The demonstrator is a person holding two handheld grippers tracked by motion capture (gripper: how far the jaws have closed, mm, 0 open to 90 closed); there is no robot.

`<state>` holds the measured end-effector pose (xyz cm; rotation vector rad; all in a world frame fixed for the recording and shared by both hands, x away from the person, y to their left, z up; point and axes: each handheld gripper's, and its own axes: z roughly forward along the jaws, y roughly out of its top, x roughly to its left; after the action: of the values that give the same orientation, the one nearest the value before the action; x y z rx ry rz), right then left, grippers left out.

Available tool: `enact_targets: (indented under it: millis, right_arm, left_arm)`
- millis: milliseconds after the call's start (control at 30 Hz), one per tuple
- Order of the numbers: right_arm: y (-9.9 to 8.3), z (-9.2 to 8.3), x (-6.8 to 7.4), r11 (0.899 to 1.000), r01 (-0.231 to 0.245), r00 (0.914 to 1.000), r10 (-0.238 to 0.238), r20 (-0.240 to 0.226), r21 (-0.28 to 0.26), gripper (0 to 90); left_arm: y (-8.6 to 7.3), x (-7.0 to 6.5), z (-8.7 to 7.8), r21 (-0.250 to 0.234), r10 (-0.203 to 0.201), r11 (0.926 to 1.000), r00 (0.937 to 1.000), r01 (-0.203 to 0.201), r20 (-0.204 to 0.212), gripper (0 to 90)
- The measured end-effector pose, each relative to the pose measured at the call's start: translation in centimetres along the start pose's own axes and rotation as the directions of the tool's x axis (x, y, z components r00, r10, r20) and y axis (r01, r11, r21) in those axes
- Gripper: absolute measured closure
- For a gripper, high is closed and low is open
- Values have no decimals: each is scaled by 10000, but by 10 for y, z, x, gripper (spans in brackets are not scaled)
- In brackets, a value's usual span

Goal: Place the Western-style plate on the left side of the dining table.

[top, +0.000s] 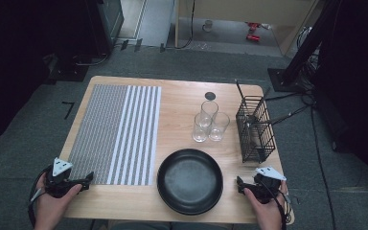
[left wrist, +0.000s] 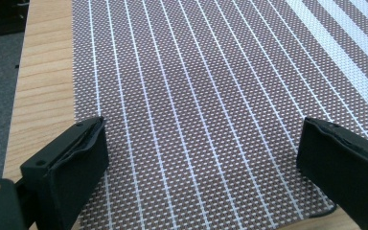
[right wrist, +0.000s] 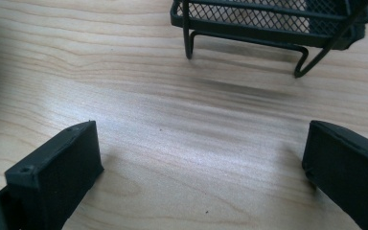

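Dim room, grey carpet, cables along the far floor; a light wooden table (top: 182, 96) carries the setup. Landmark: the black plate (top: 189, 180), empty, at the near edge of the table. Left of the plate lies a striped woven placemat (top: 115, 134), flat and bare. Beyond the plate stand three clear glasses (top: 210, 125), clustered and touching or nearly so. Right of the plate and farther back sits a black wire caddy (top: 255, 129) with a dark utensil handle or two sticking out. The left gripper (top: 87, 178) rests at the placemat's near left corner, well left of the plate; the left gripper view shows its jaws spread wide over the weave (left wrist: 206, 96), nothing between them. The right gripper (top: 239, 184) sits just right of the plate; the right gripper view shows its jaws spread wide over bare wood, the caddy's wire feet (right wrist: 249, 43) ahead. Both hands seem parked, no grasp begun. Judgement: the likely work is laying a setting on the placemat. If the plate goes first, approach its rim low and level, close on the lip only, lift before sliding, and keep clear of the glasses.
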<state>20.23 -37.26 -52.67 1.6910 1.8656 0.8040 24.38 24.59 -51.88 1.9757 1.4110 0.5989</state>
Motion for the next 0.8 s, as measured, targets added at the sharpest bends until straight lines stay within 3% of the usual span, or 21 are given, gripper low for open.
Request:
enact_targets:
  millis: [200, 233, 333, 433, 800]
  right_arm:
    - [0, 0, 1, 9997, -223, 9997, 223, 48, -49, 0]
    - [-1, -3, 1, 9985, -527, 9986, 526, -48, -161, 26]
    - [-1, -9, 0, 9959, -722, 9972, 730, 133, -537, 84]
    - [0, -15, 2, 9942, -772, 9968, 785, 138, -749, 85]
    - [12, -37, 15, 9897, -879, 9961, 872, -114, -1133, 92]
  left_arm:
    - [0, 0, 0, 12, -37, 10000, 10000, 38, -61, 39]
    - [0, 0, -1, 14, -47, 10000, 9999, 47, -126, 39]
    - [0, 1, -3, -85, -152, 9999, 9997, 150, -193, 40]
    - [1, 1, -5, -210, -391, 9990, 9992, 391, -32, 40]
    - [13, -17, -18, -853, -468, 9951, 9982, 497, 362, 40]
